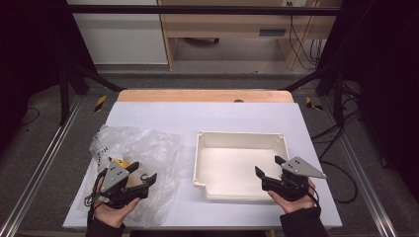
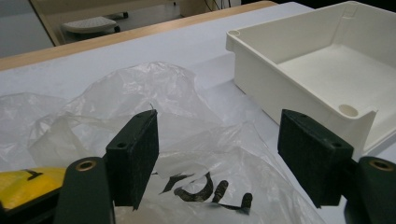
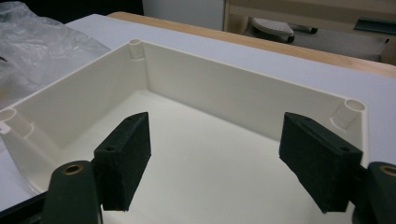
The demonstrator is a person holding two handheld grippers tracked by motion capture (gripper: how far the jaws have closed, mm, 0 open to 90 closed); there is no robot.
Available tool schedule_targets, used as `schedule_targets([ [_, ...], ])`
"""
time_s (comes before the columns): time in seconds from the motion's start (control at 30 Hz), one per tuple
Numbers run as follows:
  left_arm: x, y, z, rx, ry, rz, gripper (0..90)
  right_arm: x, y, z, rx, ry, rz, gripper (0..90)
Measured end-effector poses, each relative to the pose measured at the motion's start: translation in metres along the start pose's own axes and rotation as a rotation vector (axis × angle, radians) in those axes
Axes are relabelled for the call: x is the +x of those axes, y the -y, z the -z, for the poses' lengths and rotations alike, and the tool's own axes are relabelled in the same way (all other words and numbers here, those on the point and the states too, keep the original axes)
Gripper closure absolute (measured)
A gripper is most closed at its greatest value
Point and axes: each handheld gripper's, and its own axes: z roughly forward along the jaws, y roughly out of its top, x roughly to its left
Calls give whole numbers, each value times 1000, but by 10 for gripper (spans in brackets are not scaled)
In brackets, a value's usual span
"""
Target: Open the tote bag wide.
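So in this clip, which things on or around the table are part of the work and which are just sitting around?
Part of the work:
- clear plastic bag, under the open left gripper
- white tray, under the open right gripper

Just lying about:
- wooden furniture beyond the table
- cables on the floor
- metal frame round the table

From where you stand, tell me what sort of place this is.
Probably a lab or workshop bench set up for recording: a metal frame rings the covered table, loose cables trail across the floor, and office desks stand behind.
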Motion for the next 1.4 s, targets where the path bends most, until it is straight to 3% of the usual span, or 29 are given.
schedule_targets([
  [0.37,-15,8,-10,69,-7,-23,312,6,1,-4,16,-14,14,250],
  [0.5,-19,12,-12,111,-13,-35,387,8,1,-5,16,-21,17,250],
  [0.63,-19,14,-13,158,0,-31,549,13,1,-6,16,-34,25,250],
  [0.9,-15,15,-10,187,5,-24,812,21,0,-8,18,-58,40,260],
  [1.1,-11,14,-3,157,20,-19,883,25,-1,-9,17,-75,49,274],
  [1.2,-6,13,5,110,24,12,893,31,-1,-10,13,-93,56,299],
  [1.4,-1,13,16,48,14,27,895,39,-4,-13,8,-122,61,362],
])
